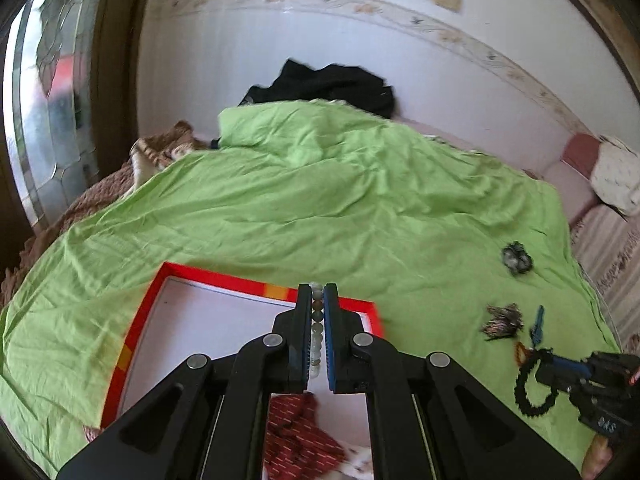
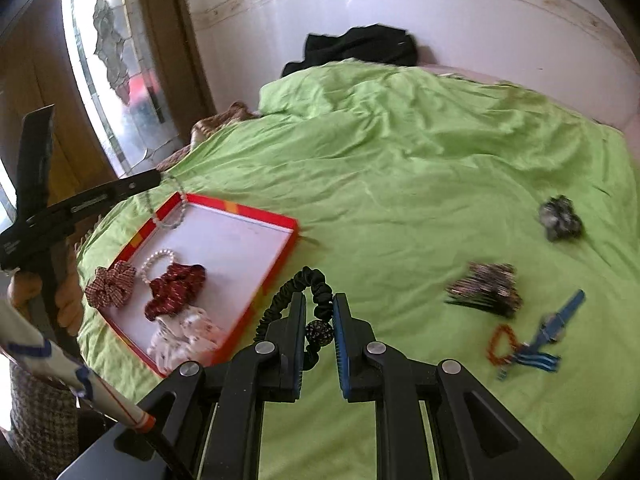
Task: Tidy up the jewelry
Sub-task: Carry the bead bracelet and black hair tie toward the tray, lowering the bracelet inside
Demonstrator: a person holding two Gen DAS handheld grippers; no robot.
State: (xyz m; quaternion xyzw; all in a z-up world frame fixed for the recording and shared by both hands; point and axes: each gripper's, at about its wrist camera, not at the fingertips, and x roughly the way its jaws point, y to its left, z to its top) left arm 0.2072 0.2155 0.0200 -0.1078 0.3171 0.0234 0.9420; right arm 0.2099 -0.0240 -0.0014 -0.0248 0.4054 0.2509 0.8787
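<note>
My left gripper (image 1: 318, 328) pinches a bead bracelet (image 1: 317, 334) over the red box (image 2: 256, 212) at lower left, my right gripper (image 2: 319, 334) squeezes a black hair tie (image 2: 316, 292), so next I should let both go inside.

No text can be read; white lettering on the right tongs (image 1: 538, 354) is too blurred.

A pale bead bracelet (image 1: 317, 328) hangs pinched in the left tool (image 1: 318, 292) above the red-rimmed tray (image 2: 256, 213), which holds a checked scrunchie (image 2: 111, 283), pearl bracelet (image 2: 154, 261), dark red scrunchie (image 2: 176, 289) and white floral scrunchie (image 2: 186, 336). A black hair tie (image 2: 316, 300) sits between the right tool's (image 2: 319, 300) fingers.
</note>
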